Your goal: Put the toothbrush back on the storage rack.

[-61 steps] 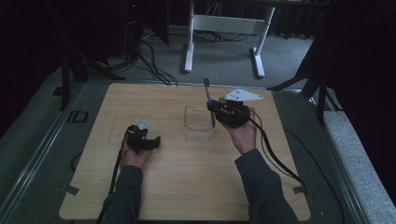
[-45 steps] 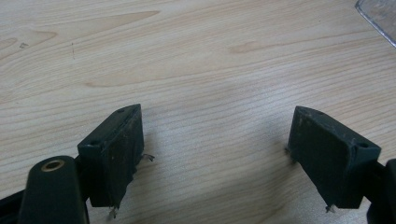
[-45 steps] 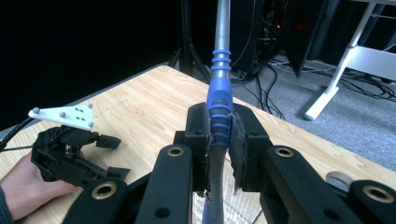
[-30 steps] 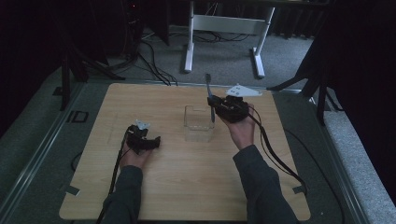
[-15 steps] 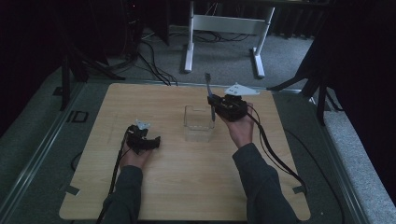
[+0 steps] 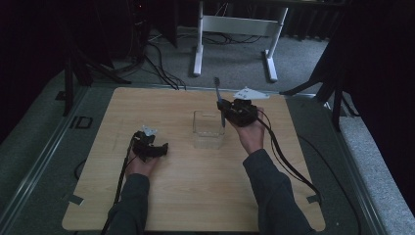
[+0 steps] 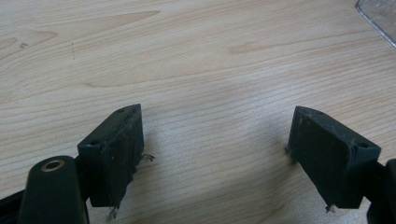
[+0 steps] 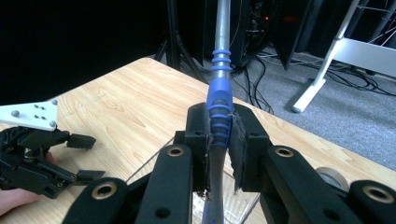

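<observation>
A slim tool with a blue ribbed grip and a grey shaft [image 8: 220, 93] stands nearly upright, with my right gripper [image 8: 220, 126] shut on its grip. In the high view the tool [image 6: 218, 95] rises above the right gripper [image 6: 224, 115], at the far right edge of a clear square container [image 6: 206, 129]. Its lower end dips toward the container [image 8: 240, 200]. My left gripper [image 6: 164, 148] rests on the wooden table [image 6: 195, 196] left of the container, jaws pointing right. It is open [image 7: 215, 135], with bare wood between the fingers.
A corner of the clear container [image 7: 379, 14] shows at the top right of the left gripper view. A pale ring [image 8: 329, 175], like a tape roll, lies on the table near the container. White desk legs [image 6: 198, 44] and cables stand on the floor beyond the table.
The right gripper has shifted slightly up and away with the tool still held. The left gripper has stayed where it was.
</observation>
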Demonstrator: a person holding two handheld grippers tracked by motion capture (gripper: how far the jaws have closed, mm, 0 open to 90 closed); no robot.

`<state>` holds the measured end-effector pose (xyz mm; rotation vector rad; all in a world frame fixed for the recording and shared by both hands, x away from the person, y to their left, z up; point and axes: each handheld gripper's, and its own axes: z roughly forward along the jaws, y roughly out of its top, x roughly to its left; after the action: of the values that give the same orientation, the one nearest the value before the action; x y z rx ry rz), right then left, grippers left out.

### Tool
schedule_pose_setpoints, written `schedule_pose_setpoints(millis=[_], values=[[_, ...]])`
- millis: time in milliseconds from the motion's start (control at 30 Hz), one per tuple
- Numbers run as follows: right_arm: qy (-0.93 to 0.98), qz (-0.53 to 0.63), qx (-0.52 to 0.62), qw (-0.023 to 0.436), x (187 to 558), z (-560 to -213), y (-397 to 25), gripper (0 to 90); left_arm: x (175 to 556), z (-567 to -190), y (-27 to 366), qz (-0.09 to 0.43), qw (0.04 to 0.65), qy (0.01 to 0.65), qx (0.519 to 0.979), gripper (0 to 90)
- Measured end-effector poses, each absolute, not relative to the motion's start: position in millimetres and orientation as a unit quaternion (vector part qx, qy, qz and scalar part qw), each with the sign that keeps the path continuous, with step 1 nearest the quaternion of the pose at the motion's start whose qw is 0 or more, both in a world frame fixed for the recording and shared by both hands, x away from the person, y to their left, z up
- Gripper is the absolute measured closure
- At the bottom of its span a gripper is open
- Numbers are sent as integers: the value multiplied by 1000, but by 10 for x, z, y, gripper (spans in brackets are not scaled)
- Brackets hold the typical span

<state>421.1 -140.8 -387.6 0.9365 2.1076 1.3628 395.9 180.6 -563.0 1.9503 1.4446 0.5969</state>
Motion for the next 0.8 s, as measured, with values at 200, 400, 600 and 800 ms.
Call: schedule_pose_setpoints(millis=[200, 400, 600, 800], values=[[768, 492, 341, 229, 4224, -3894, -1397, 784, 3959, -5630, 1806, 227, 316, 548, 741, 186], [771, 488, 340, 229, 4237, -3915, -1384, 784, 3959, -5630, 1806, 227, 316, 548, 740, 186], [773, 484, 340, 228, 4257, -3945, -1372, 784, 3959, -5630, 1806, 227, 316, 548, 740, 186], [777, 480, 339, 225, 4272, -3970, -1354, 784, 3959, -5630, 1806, 227, 316, 548, 740, 187]])
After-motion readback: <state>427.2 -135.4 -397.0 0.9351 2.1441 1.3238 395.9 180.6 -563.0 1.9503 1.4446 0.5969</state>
